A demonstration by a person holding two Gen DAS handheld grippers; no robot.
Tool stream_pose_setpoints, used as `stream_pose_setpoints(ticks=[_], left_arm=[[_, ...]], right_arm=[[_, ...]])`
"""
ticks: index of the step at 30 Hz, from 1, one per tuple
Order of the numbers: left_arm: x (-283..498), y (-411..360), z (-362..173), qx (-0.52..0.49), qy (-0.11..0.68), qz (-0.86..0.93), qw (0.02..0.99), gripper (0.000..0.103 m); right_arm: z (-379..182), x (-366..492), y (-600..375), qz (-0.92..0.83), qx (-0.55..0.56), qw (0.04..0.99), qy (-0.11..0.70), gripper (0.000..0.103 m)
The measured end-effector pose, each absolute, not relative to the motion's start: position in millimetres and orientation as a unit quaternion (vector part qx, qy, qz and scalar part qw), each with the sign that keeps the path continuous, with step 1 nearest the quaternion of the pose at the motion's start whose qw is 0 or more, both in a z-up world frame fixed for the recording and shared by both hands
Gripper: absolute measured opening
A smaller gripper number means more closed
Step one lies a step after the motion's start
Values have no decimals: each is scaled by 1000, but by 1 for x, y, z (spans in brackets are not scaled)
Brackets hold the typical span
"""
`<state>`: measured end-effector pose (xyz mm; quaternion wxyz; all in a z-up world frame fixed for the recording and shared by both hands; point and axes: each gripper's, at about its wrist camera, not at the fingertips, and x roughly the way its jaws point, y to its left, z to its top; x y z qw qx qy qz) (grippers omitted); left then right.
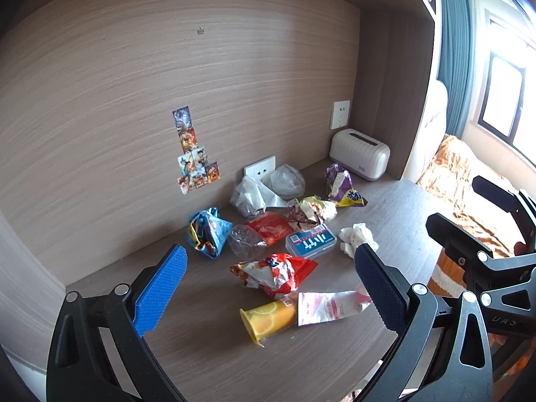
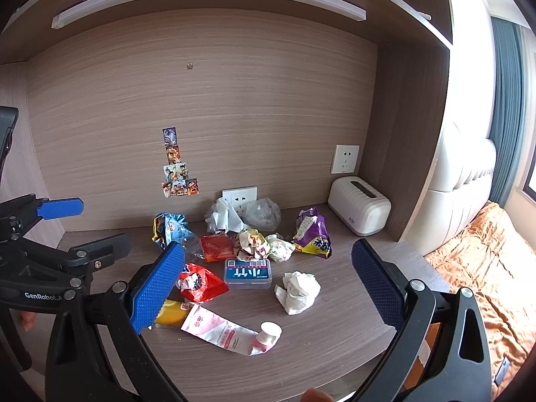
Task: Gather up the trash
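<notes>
Trash lies scattered on a wooden desk [image 1: 207, 351]: a pink tube [image 2: 227, 333], a yellow drink carton [image 1: 268, 318], a red crumpled wrapper [image 1: 278, 273], a crumpled tissue [image 2: 296, 289], a blue plastic box [image 2: 248, 273], a purple bag [image 2: 313, 232], a blue snack bag [image 1: 209, 231], an orange packet [image 1: 269, 226], a clear crushed bottle [image 1: 246, 239] and plastic bags [image 2: 241, 216]. My left gripper [image 1: 271, 286] is open above the red wrapper and carton. My right gripper [image 2: 268, 284] is open above the tube and tissue. Neither holds anything.
A white tissue box [image 2: 360, 206] stands at the back right corner under a wall socket [image 2: 345, 159]. Stickers [image 2: 176, 164] are on the back panel. A shelf [image 2: 207, 3] runs overhead. A bed with an orange blanket [image 2: 492, 268] lies right of the desk.
</notes>
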<state>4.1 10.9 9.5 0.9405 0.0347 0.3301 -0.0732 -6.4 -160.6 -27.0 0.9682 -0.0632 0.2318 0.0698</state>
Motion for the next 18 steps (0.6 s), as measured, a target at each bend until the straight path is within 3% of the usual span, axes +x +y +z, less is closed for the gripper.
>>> stream_pose_setpoints(ticks=[18], left_arm=[[8, 15, 9, 37, 334, -71, 939, 98]], right_arm=[[-29, -4, -159, 73, -64, 967, 235, 100]])
